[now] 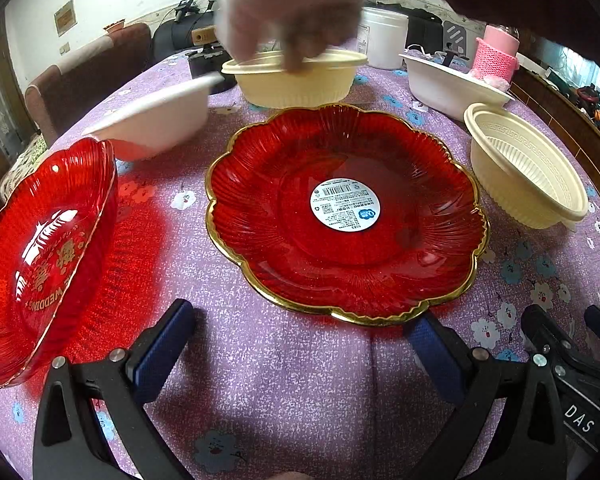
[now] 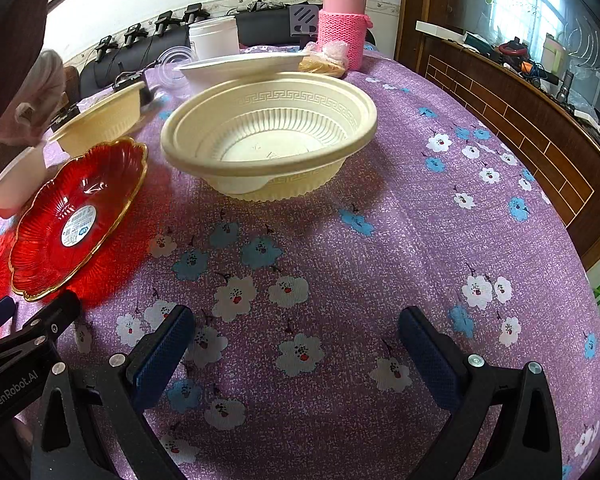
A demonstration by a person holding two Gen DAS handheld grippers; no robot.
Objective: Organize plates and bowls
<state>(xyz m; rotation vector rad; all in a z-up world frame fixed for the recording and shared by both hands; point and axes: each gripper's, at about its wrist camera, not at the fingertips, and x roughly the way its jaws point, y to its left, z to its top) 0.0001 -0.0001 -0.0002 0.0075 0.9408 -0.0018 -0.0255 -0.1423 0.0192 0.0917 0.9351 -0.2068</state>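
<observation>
Left gripper (image 1: 300, 344) stands open and empty, lined up on the near rim of the gold-edged red plate (image 1: 346, 216). Right gripper (image 2: 296, 344) likewise gapes empty, facing the cream bowl (image 2: 268, 136) further off, apparently readied for stacking.

The left wrist view looks low and close across the desk (image 1: 284, 380), with the gold-rimmed red plate (image 1: 346, 216) filling mid-frame and the cream patterned bowl (image 1: 528, 172) at the right edge. The right wrist view sits just to the right, facing the same way, so that bowl (image 2: 268, 136) is at upper centre and the plate (image 2: 76, 216) at left. Both also share the pink flask (image 1: 496, 56) (image 2: 342, 28) far back.
</observation>
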